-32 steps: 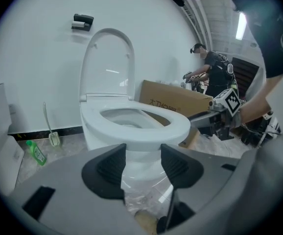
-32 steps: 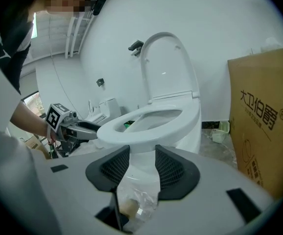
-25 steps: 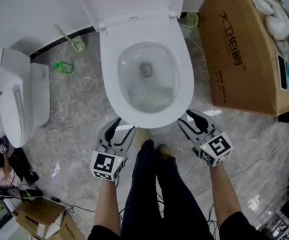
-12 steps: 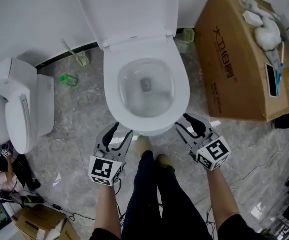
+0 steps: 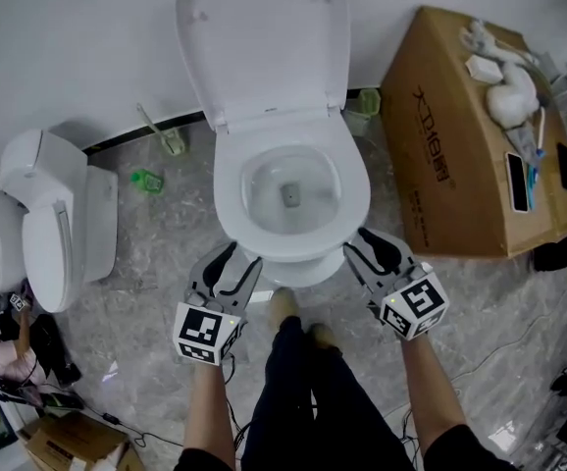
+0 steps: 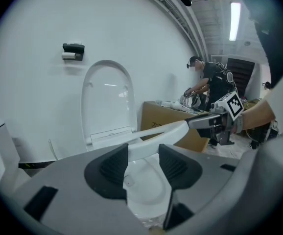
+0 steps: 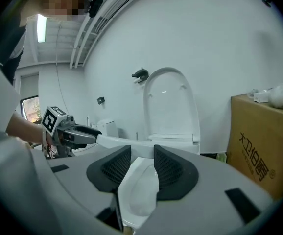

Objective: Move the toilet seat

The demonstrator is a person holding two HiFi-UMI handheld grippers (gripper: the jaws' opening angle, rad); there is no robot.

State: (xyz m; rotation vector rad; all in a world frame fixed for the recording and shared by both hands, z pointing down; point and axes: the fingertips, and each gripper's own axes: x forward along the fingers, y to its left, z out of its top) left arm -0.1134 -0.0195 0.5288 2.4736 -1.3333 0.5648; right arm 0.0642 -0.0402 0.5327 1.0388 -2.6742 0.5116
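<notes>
The white toilet seat (image 5: 232,192) is a ring over the bowl, with the lid (image 5: 264,47) standing upright against the wall. My left gripper (image 5: 241,260) grips the seat's front left rim and my right gripper (image 5: 360,240) its front right rim. In the left gripper view the seat (image 6: 156,133) runs between the dark pads of the left gripper (image 6: 143,163), its front lifted off the bowl. In the right gripper view the seat (image 7: 131,142) likewise sits between the pads of the right gripper (image 7: 142,168). Both pairs of jaws have just been closing on the rim.
A large cardboard box (image 5: 460,165) with items on top stands right of the toilet. A second toilet (image 5: 48,234) lies at the left, and a toilet brush (image 5: 166,137) leans by the wall. My shoes (image 5: 283,307) are at the bowl's foot. A person (image 6: 215,82) works behind the box.
Both grippers have risen with the seat's front rim between their jaws. The toilet has slid back in the head view and more of the lid shows.
</notes>
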